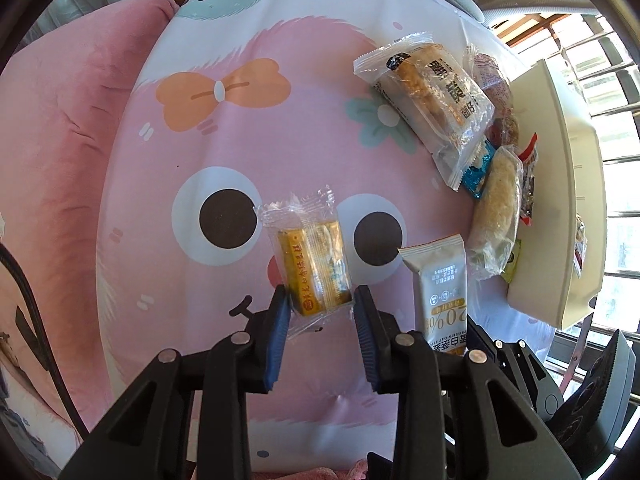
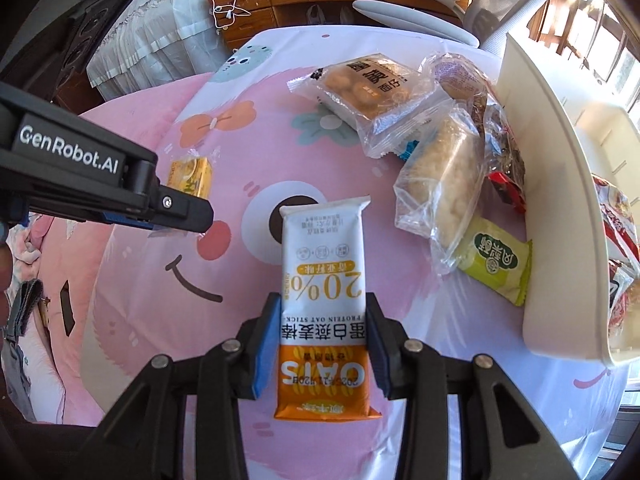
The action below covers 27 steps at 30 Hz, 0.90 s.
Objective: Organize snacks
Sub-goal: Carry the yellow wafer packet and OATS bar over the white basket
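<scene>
Yellow clear-wrapped snack (image 1: 316, 266) and white-orange oat bar (image 2: 324, 304) held above remaining heaped snacks (image 2: 444, 136).

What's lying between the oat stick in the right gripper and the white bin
In the right wrist view, between the oat stick and the white bin lie a clear-wrapped pastry roll and a green packet.

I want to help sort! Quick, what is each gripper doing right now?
Left gripper: shut on the yellow snack pack.
Right gripper: shut on the oat bar.
</scene>
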Motion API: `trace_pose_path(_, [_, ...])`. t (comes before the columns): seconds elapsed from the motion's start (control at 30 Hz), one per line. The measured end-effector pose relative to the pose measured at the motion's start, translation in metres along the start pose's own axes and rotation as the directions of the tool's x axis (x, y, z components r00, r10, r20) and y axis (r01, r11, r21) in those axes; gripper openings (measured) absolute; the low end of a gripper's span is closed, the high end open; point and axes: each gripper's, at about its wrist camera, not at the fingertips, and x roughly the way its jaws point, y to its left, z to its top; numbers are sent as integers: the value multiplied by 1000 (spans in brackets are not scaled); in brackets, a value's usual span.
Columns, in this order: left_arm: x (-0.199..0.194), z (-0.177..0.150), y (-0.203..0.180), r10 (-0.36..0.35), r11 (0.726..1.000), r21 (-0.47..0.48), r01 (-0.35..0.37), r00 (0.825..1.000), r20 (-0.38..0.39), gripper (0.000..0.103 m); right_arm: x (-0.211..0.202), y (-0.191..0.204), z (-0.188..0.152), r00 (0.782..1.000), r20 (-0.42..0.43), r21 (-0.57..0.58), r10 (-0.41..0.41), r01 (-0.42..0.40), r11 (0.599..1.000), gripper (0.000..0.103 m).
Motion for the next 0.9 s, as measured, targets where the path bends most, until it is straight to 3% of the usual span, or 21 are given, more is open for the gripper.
trace_pose_path(0.43, [-54, -43, -5, -53, 989, 146, 38, 994, 99, 31, -75, 0, -24, 994, 110, 103, -20, 8, 995, 40])
trace_pose_path(0.9, [-96, -75, -79, -122, 957, 282, 65, 975, 188, 31, -146, -56, -35, 980, 197, 174, -5, -30, 984, 40])
